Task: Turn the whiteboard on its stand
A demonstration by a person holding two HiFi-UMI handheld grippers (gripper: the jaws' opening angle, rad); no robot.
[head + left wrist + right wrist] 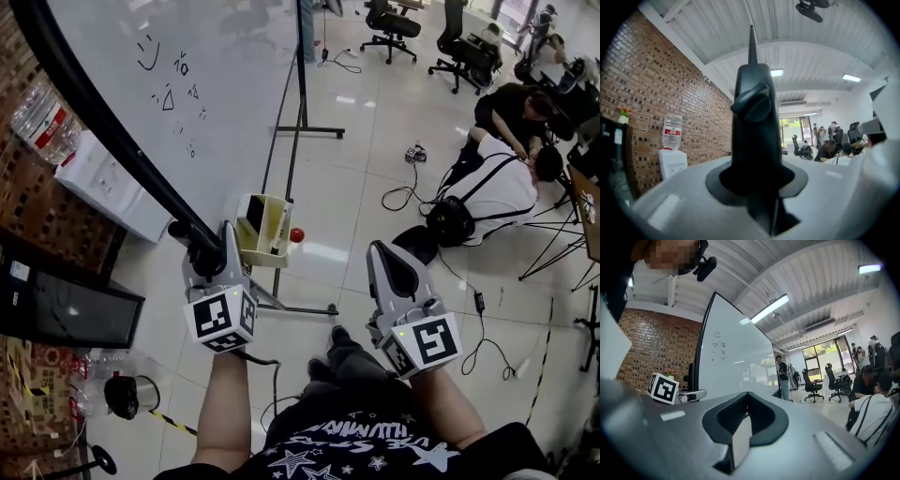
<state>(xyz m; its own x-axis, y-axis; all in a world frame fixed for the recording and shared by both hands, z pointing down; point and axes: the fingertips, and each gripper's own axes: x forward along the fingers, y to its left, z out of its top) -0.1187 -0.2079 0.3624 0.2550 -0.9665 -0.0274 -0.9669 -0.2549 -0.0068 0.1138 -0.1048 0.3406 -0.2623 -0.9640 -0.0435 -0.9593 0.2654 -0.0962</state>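
Pale glossy floor (375, 141) runs out ahead of me in the head view, with a brick wall (28, 216) and a water dispenser (103, 183) on my left. The whiteboard (197, 84) stands between them, tilted so that its white face slopes up toward me. It has a thick black frame, a few small marks drawn on the face, and a black stand (298, 122) with feet flat on the floor. My left gripper (214, 248) is clamped on the frame at the board's near edge. My right gripper (389, 255) hangs apart from the board, over the floor. From the left gripper view I see the whiteboard (754, 122) edge-on, its dark frame rising straight out of my left gripper (757, 180) with the jaws pressed against it, and the brick wall (661, 93) and water dispenser (672, 161) off to the side. From the right gripper view, my right gripper (747, 404) has its jaws drawn together with nothing between them, and the whiteboard (731, 362) stands well beyond them, white face showing.
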